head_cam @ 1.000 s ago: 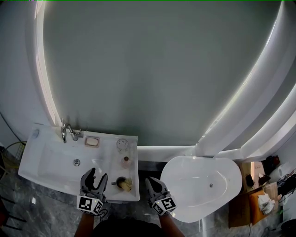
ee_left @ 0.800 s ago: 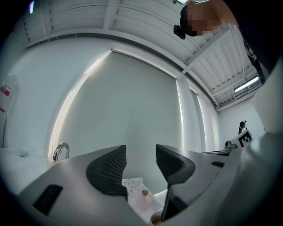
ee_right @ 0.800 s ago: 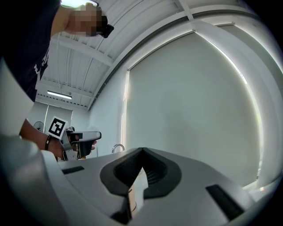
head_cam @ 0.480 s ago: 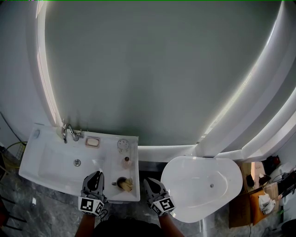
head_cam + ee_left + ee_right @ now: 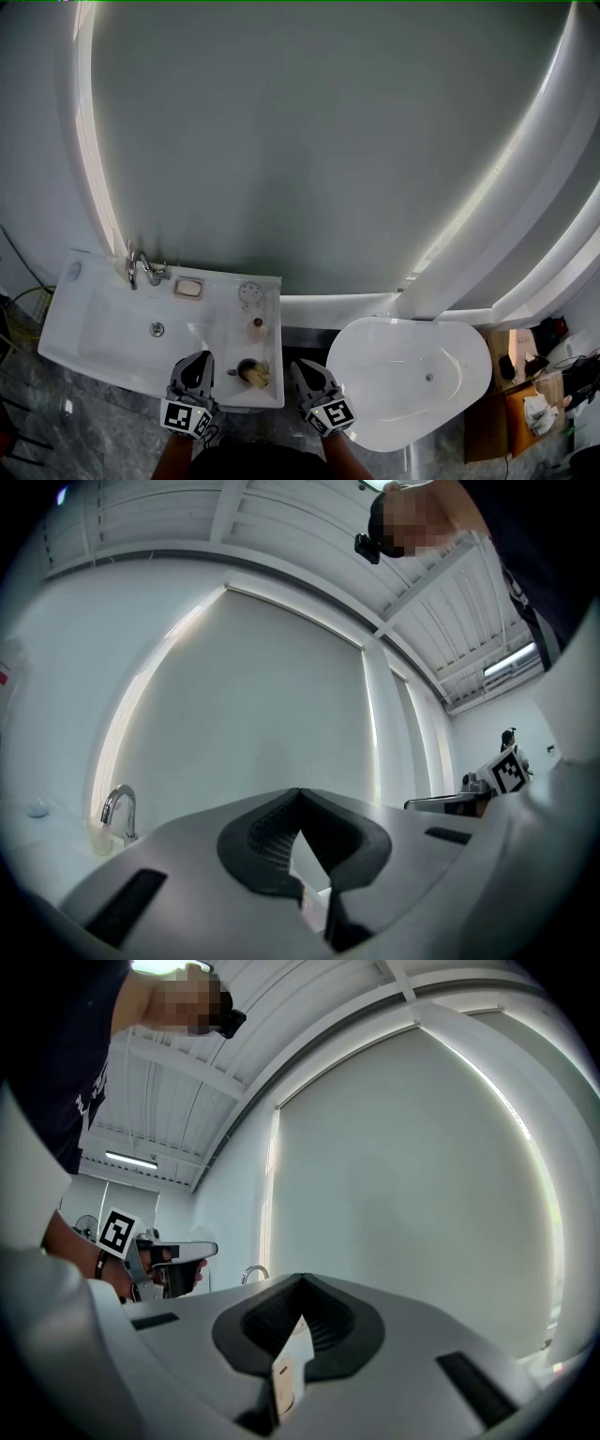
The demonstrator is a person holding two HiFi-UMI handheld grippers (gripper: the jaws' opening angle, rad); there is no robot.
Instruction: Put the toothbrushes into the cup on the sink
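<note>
A dark cup (image 5: 246, 368) stands near the front of the white sink counter (image 5: 225, 323), with something yellowish (image 5: 260, 376) at its right side; no toothbrush can be made out at this size. My left gripper (image 5: 198, 359) hovers over the sink's front edge, just left of the cup. Its jaws have just been closing and now meet, with nothing seen between them (image 5: 298, 795). My right gripper (image 5: 303, 367) is off the counter, right of the cup, and is shut (image 5: 302, 1281). A thin pale strip shows in the gap below its tips.
On the counter are a chrome faucet (image 5: 139, 269), a soap dish (image 5: 187, 288), a round item (image 5: 248, 292) and a small bottle (image 5: 255, 328). A white bathtub (image 5: 410, 375) lies to the right, with boxes (image 5: 520, 380) beyond it. A curved wall rises behind.
The left gripper's jaws went from wide open to shut, with nothing taken. Both hands stayed almost where they were.
</note>
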